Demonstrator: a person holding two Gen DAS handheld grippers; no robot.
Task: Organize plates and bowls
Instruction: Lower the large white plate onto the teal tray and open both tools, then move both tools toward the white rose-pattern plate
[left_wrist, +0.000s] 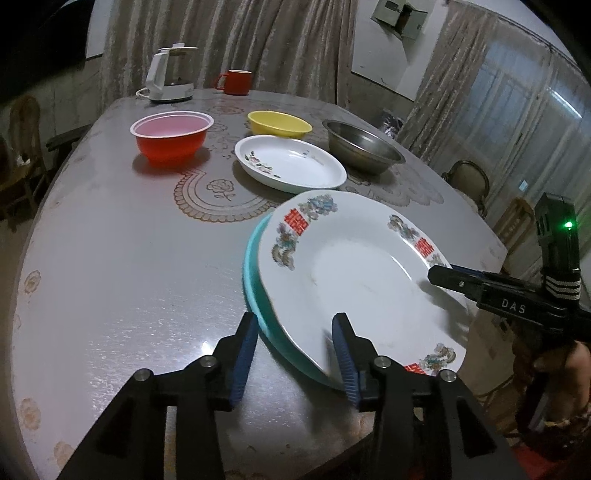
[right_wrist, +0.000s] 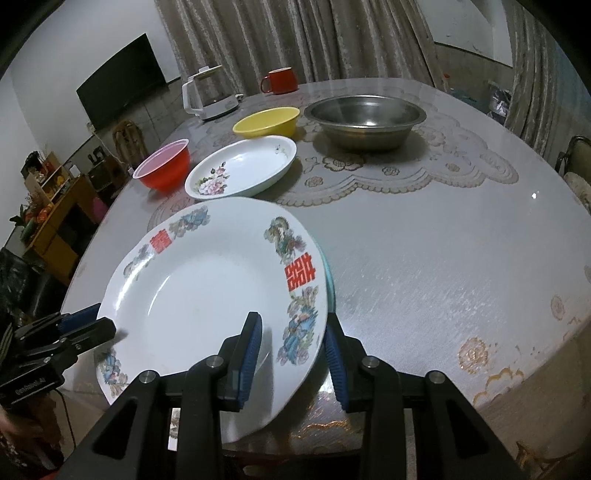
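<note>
A large white plate with red characters and dragon prints (left_wrist: 354, 280) (right_wrist: 207, 288) rests on a teal plate (left_wrist: 255, 295) (right_wrist: 330, 280) at the table's near edge. My left gripper (left_wrist: 295, 354) straddles the near rim of both plates, jaws apart around them; it also shows in the right wrist view (right_wrist: 99, 325). My right gripper (right_wrist: 293, 358) straddles the opposite rim the same way; it also shows in the left wrist view (left_wrist: 439, 275). Beyond lie a floral oval dish (left_wrist: 291, 164) (right_wrist: 243, 168), a red bowl (left_wrist: 171, 136) (right_wrist: 164, 170), a yellow bowl (left_wrist: 279, 123) (right_wrist: 267, 120) and a steel bowl (left_wrist: 364, 149) (right_wrist: 364, 120).
A white kettle (left_wrist: 168, 75) (right_wrist: 208, 96) and a red mug (left_wrist: 236, 82) (right_wrist: 280, 80) stand at the table's far edge. The grey table (left_wrist: 129, 258) (right_wrist: 443, 240) has a lace mat. Chairs (left_wrist: 469, 181) stand around it, curtains behind.
</note>
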